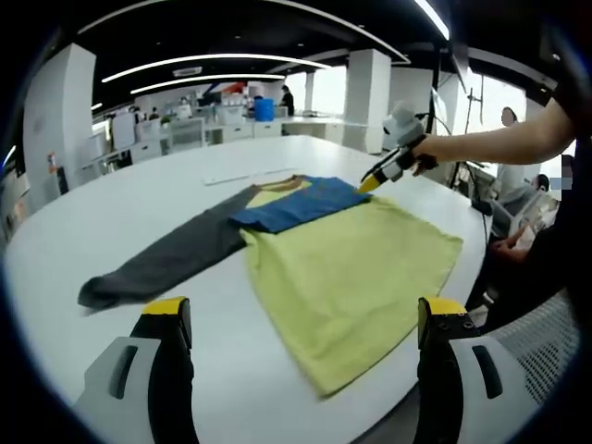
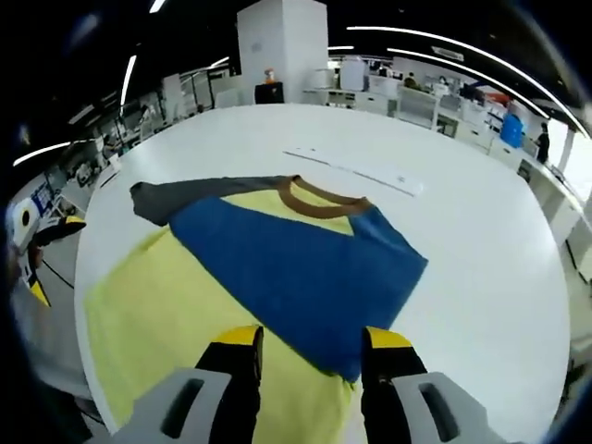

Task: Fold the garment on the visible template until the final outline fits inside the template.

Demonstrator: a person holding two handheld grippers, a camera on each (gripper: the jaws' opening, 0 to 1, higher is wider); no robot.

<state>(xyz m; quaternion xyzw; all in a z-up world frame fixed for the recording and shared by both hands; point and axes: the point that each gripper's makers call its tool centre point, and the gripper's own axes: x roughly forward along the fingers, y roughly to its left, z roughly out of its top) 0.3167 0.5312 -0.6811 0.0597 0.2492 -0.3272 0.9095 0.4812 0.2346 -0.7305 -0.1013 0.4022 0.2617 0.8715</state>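
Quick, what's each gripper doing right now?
Left gripper: open, holding nothing.
Right gripper: open over the blue sleeve, not gripping it.

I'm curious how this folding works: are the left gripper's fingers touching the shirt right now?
Apart. In the left gripper view, the left gripper has its fingers wide open over bare white table, and the shirt lies beyond them.

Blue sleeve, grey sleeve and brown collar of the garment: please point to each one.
blue sleeve (image 2: 296, 268), right gripper view, middle of the folded-over panel
grey sleeve (image 1: 162, 264), left gripper view, mid-length
brown collar (image 2: 319, 196), right gripper view, front band
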